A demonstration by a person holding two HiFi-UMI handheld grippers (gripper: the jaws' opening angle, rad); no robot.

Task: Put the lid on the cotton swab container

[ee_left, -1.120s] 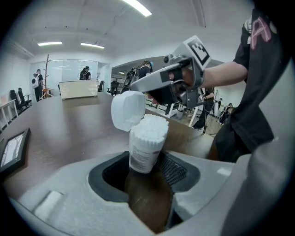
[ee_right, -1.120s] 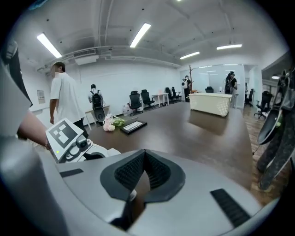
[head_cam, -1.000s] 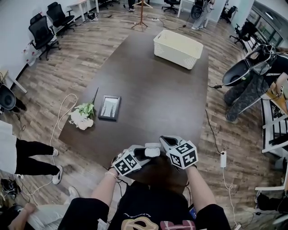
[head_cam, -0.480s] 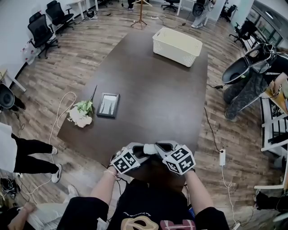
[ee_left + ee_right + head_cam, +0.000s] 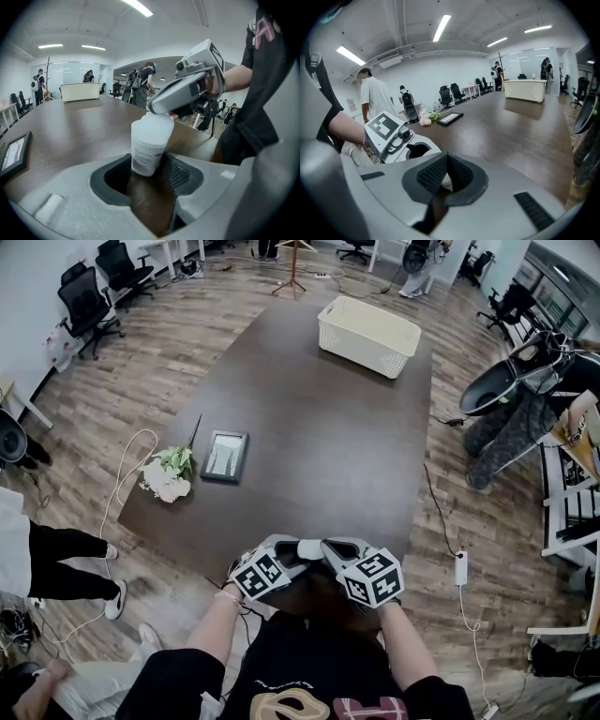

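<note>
Quick take on the capping step, since it's easy to botch; the left gripper [image 5: 146, 174] has its jaws set fairly wide and clamped on the lower part of the cotton swab container [image 5: 147, 145], holding it upright just above the near edge of the table [image 5: 319, 427]. The right gripper [image 5: 158, 108] comes in from the right with its jaws nearly together, pinching a thin white piece that I take to be the lid [image 5: 446, 182]; its tips are right at the top of the container, and I honestly can't tell whether the lid is already seated or only resting on the rim.

What I'd do from here:
- keep the left side dead still; it's the anvil, and the container looks like light, slick plastic that'll twist in the pads if you shove sideways
- get the lid flat to the mouth before pressing; if one edge catches first, it'll likely cock and pop off
- press straight down along the container's axis, not at the slant the right gripper is coming in at
- don't let go of the lid until it feels seated all round; then open the right jaws only a little and back off to the right

Biggest risk, I'd guess, is pushing the container down through the left jaws; squeeze harder there if it creeps.
</note>
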